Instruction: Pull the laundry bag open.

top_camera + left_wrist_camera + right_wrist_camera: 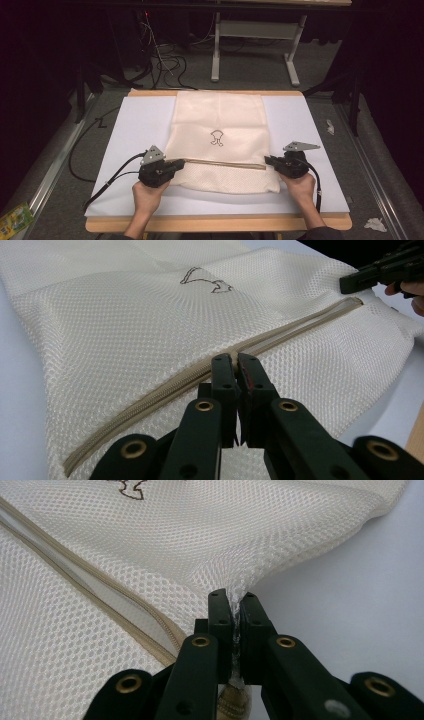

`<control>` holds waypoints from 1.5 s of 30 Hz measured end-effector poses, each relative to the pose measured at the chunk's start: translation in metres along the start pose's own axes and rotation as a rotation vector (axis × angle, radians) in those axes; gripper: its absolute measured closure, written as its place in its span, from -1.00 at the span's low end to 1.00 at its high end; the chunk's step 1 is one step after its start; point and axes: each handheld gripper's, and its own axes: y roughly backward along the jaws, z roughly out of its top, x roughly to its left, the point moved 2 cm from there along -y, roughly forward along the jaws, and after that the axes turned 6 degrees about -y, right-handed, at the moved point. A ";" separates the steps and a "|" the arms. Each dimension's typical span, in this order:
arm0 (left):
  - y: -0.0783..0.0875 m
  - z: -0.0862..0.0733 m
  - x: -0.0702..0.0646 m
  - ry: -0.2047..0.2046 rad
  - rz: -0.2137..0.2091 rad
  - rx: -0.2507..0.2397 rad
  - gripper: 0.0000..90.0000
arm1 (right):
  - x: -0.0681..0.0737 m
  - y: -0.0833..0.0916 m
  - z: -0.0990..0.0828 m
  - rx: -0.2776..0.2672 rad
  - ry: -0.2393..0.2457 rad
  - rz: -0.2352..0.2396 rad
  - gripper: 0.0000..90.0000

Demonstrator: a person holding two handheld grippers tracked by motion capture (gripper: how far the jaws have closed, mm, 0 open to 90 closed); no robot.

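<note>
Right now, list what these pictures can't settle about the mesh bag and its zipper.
- Zipper pull: in the left gripper view, the left hand-held gripper shuts right on the zipper, covering any pull.
- Bag contents: the mesh bag lies flat; its inside is hidden.
- Embroidered mark: too small in the high view, cut off in the right gripper view.

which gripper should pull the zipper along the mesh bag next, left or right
Left, probably. The left gripper is shut right on the zipper line, likely on its pull. The right gripper pinches the mesh bag fabric at the zipper's far end, so it suits anchoring.
</note>
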 end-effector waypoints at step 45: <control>0.024 -0.018 0.027 0.065 0.082 -0.021 0.94 | -0.009 0.004 0.005 -0.009 0.003 -0.031 0.95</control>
